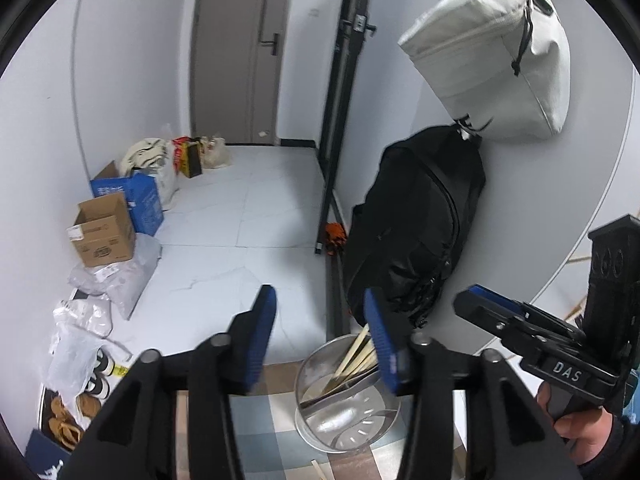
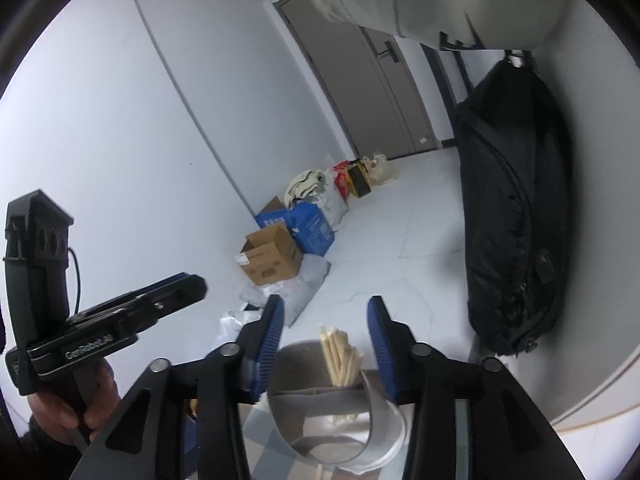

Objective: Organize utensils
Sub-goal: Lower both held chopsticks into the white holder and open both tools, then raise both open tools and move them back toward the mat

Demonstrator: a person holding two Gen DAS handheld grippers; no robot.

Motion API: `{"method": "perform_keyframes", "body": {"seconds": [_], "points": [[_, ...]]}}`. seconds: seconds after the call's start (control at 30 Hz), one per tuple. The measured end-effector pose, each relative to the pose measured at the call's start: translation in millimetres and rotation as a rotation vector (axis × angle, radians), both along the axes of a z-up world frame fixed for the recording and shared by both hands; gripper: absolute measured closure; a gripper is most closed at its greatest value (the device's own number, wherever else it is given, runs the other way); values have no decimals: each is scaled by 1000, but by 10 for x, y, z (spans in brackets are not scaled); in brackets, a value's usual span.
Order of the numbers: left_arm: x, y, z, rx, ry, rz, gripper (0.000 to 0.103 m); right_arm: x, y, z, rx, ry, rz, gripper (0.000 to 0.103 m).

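Both tools hover over a steel utensil holder [image 1: 346,408] that stands at the far edge of the counter [image 1: 256,424], on its checked cloth. The left hand-held gripper [image 1: 320,336] has its blue pads spread with nothing between them — the holder sits just below and to the right of its right finger. The right hand-held gripper [image 2: 326,344] is likewise spread and empty, right above the holder. Pale chopsticks [image 2: 340,356] stand bunched in the holder's far compartment, tips up; the near compartment looks bare. A black bag [image 1: 412,236] hangs beyond the counter's far edge.
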State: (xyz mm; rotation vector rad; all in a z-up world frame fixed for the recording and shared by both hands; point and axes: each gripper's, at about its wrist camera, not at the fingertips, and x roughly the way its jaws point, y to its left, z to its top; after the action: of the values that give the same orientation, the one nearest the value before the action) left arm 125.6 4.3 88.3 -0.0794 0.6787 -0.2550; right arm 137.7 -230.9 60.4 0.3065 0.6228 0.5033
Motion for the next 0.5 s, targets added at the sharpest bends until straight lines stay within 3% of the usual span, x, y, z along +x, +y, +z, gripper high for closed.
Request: {"method": "perform_keyframes", "body": {"seconds": [0.27,0.4,0.5], "points": [[-246,8,1,24,-6,50,58,-280,21,85,-3,-30,1,47],[-380,41,3,23,-29,75,42,-448,51,99,-17,-44,11,41],[-480,47,-16,37,-41,89,42,-573,83,91,-26,-53,21,39]]}}
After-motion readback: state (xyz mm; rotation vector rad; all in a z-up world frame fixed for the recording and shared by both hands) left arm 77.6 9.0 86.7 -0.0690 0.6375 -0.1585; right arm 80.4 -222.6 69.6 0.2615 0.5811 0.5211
